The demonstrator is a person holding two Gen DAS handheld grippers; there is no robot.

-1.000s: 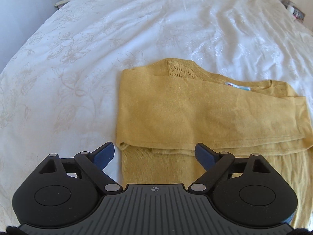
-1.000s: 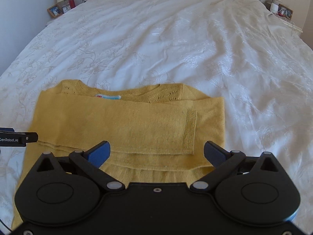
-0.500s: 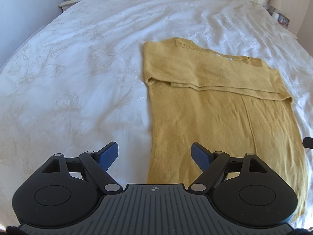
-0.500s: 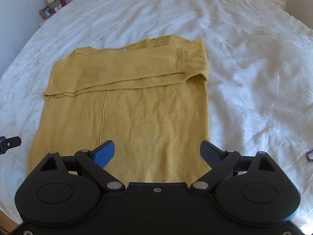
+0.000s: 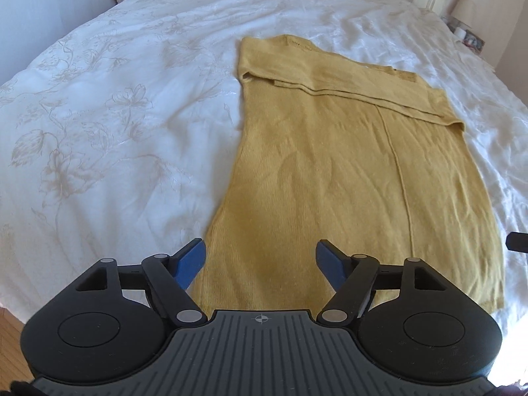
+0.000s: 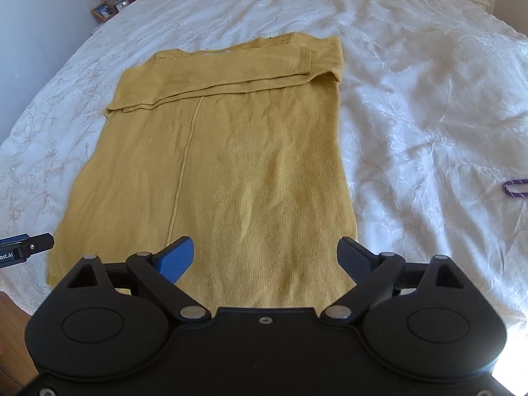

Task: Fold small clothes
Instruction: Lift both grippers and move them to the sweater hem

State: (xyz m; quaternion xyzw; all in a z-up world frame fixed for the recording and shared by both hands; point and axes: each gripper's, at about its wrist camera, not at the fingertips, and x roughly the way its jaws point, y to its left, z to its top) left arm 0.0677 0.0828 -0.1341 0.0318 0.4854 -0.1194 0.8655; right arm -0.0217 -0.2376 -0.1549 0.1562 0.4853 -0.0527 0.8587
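Note:
A mustard-yellow knit sweater (image 5: 346,171) lies flat on the white bedspread (image 5: 115,115), both sleeves folded across its chest. It also shows in the right wrist view (image 6: 237,165). My left gripper (image 5: 260,259) is open and empty above the sweater's near hem, at its left corner. My right gripper (image 6: 265,257) is open and empty above the hem's right part. The left gripper's tip (image 6: 29,247) shows at the left edge of the right wrist view.
The bed's near edge and wooden floor (image 5: 10,340) lie just below the hem. A nightstand with picture frames (image 6: 109,8) stands far left. A purple loop (image 6: 514,189) lies on the bedspread at right. A lamp (image 5: 463,8) stands far right.
Both grippers have pulled back from the folded sleeves toward the sweater's near hem, staying open. The sweater has not moved.

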